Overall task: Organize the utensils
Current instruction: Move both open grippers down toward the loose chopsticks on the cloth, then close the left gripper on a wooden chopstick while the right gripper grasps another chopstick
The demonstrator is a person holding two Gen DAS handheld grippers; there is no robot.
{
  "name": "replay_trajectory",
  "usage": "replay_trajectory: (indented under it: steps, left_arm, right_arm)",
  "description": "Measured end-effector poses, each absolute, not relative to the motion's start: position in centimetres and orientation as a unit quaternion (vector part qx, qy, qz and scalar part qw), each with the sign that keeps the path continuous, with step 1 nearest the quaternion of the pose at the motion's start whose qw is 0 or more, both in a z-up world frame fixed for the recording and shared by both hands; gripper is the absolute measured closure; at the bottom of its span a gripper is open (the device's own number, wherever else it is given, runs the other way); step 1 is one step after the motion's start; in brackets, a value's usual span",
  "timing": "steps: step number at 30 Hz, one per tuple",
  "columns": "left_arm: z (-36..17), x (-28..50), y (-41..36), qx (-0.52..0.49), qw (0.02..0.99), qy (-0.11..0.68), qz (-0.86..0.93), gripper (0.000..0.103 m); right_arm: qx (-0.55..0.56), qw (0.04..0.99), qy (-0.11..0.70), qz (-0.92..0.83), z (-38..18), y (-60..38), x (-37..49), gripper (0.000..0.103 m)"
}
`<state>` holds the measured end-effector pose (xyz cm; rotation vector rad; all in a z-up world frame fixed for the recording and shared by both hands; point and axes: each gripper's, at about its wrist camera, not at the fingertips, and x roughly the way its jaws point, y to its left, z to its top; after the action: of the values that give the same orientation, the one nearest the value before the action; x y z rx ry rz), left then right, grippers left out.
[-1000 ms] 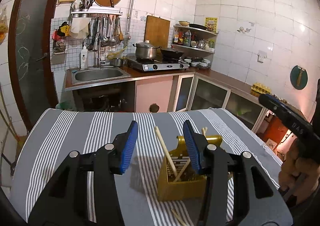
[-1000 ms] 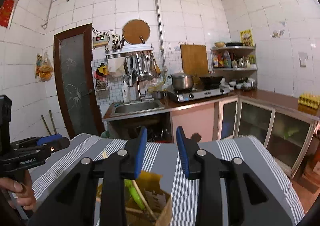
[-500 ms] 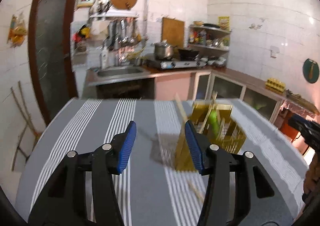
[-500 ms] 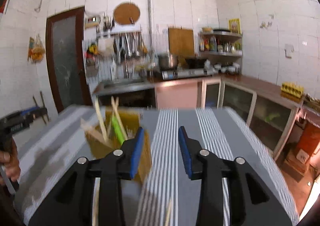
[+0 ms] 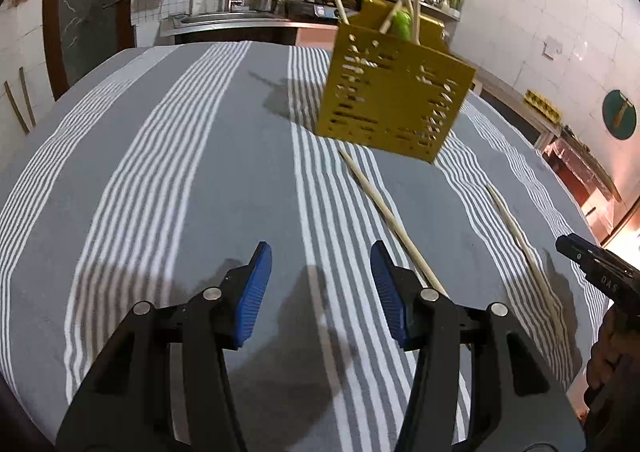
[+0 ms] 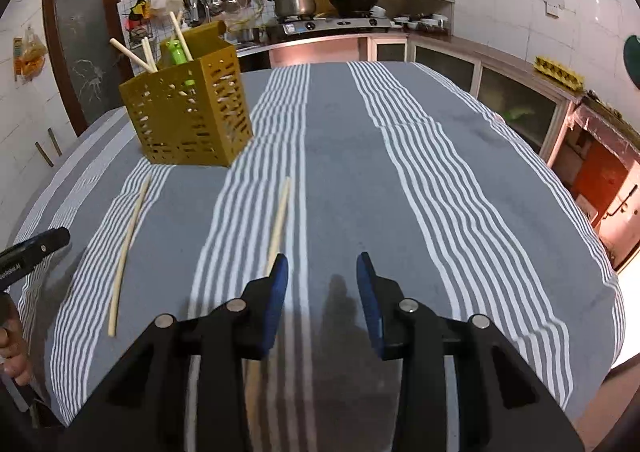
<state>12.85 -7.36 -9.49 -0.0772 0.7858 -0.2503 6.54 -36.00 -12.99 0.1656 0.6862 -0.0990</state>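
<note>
A yellow perforated utensil holder [image 5: 394,96] [image 6: 188,120] stands on the grey striped tablecloth with several chopsticks and a green utensil [image 6: 176,52] in it. Two loose wooden chopsticks lie on the cloth in front of it. In the left wrist view one chopstick [image 5: 390,218] runs to my left gripper's right finger, the other [image 5: 524,248] lies further right. In the right wrist view one chopstick [image 6: 280,220] ends at my right gripper's left finger, the other [image 6: 128,244] lies left. My left gripper [image 5: 320,272] and right gripper [image 6: 322,276] are open and empty, low over the cloth.
The table [image 6: 460,192] is covered by the striped cloth and drops off at the right edge. Behind it are a kitchen counter with a sink [image 5: 224,18], a stove with pots [image 6: 320,18], shelves and a dark door [image 6: 84,36].
Both grippers have pulled back from the holder and dropped low over the cloth. The two loose chopsticks have come into view in front of them. Both grippers stay open.
</note>
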Motion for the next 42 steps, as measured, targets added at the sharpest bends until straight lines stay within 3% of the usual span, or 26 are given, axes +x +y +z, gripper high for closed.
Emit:
replay_trajectory:
  steps: [23, 25, 27, 33, 36, 42]
  left_arm:
    - [-10.2, 19.8, -11.3, -0.018, 0.889, 0.439, -0.131, 0.049]
    - [-10.6, 20.7, -11.9, -0.015, 0.884, 0.448, -0.134, 0.049]
    - [-10.7, 21.3, -12.4, -0.010, 0.882, 0.451, -0.137, 0.049]
    - [-10.8, 23.7, -14.0, 0.002, 0.874, 0.465, -0.140, 0.049]
    - [-11.8, 24.7, -14.9, 0.003, 0.858, 0.490, -0.154, 0.052]
    - [-12.7, 25.8, -16.0, 0.034, 0.860, 0.491, -0.139, 0.073]
  right_arm:
    - [0.030, 0.902, 0.430, -0.014, -14.3, -32.6, 16.7, 0.069]
    - [0.022, 0.900, 0.436, -0.015, -14.4, -32.5, 17.1, 0.077]
    - [0.017, 0.898, 0.439, -0.016, -14.4, -32.7, 17.5, 0.094]
    - [0.023, 0.899, 0.436, -0.018, -14.1, -33.3, 18.7, 0.097]
    - [0.028, 0.901, 0.433, -0.020, -13.9, -33.6, 19.3, 0.097]
    - [0.039, 0.904, 0.426, -0.016, -13.6, -33.8, 20.3, 0.097]
